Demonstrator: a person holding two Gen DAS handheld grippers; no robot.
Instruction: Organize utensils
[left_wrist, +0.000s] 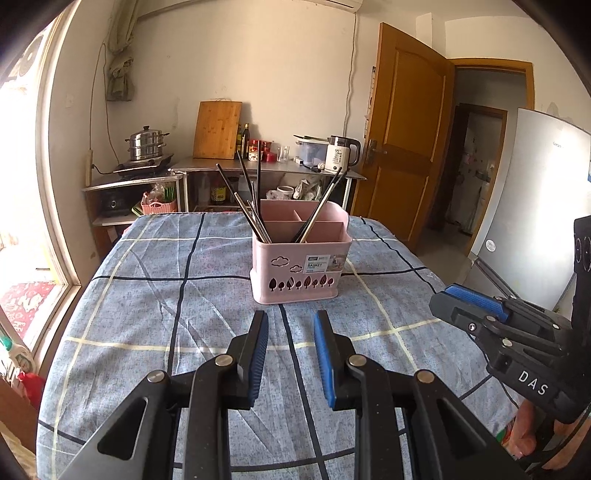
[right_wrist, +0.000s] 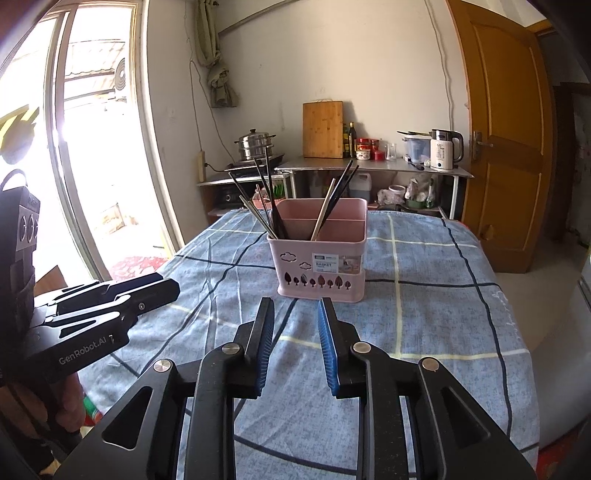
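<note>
Blue-padded claws (left_wrist: 290, 325) level, parted, empty.

White walls (left_wrist: 295, 66), bright daylight let in through a large window (right_wrist: 99, 155) on the left. Steel counter (left_wrist: 266, 170) set against the back wall, cutting board (left_wrist: 217, 129) leaned on it, kettle (left_wrist: 341, 153) placed at its right end. Wooden door (left_wrist: 402, 136) left open at right.

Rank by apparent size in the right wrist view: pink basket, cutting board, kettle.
1. Pink basket, largest, though it is nearest the camera.
2. Cutting board.
3. Kettle, smallest.
</note>
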